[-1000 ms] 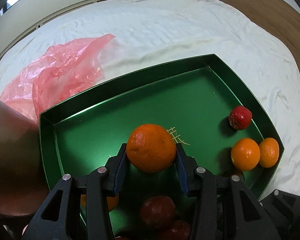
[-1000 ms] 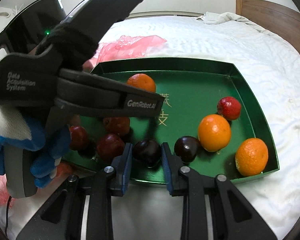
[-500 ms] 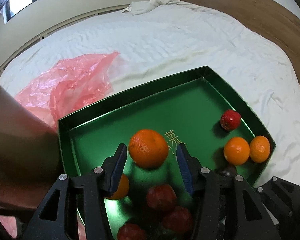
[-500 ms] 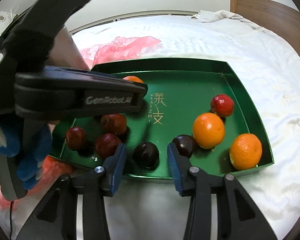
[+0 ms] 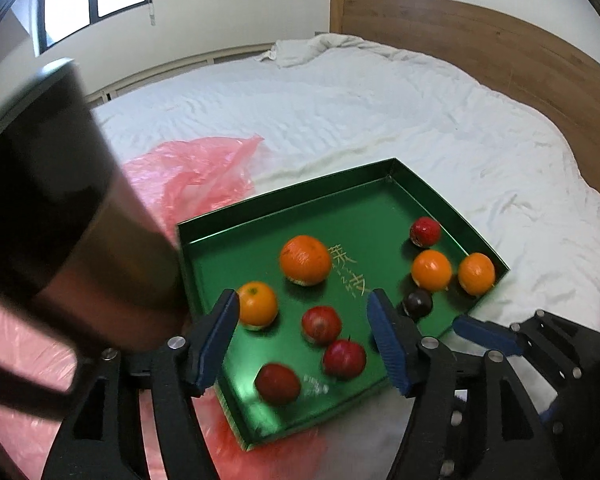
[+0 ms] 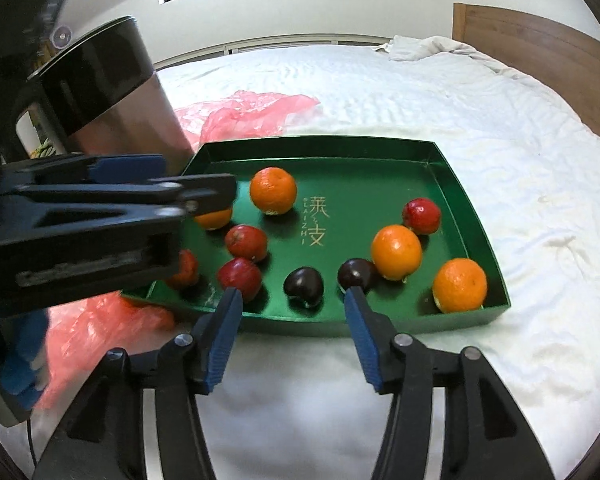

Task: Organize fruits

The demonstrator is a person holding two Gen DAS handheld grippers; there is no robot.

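Observation:
A green tray [image 5: 356, 208] [image 6: 456, 184] lies on the white bed. It holds several oranges, red fruits and two dark plums. The large orange [image 5: 305, 260] [image 6: 273, 191] rests near the gold lettering. A dark plum [image 6: 304, 285] lies near the tray's front wall, a second dark plum [image 6: 356, 274] beside it. My left gripper [image 5: 302, 330] is open and empty, raised above the tray's near-left part. My right gripper [image 6: 292, 320] is open and empty, just in front of the tray's front wall. The left gripper's body [image 6: 100, 216] covers the tray's left end in the right wrist view.
A pink plastic bag [image 5: 196, 172] [image 6: 252, 114] lies behind and to the left of the tray, and more pink plastic shows under its left end. A dark and silver cylinder [image 6: 108, 92] stands at the left. A wooden headboard [image 5: 480, 52] borders the bed.
My left gripper opened, let the large orange down in the tray and rose back. My right gripper opened off the dark plum and pulled back in front of the tray.

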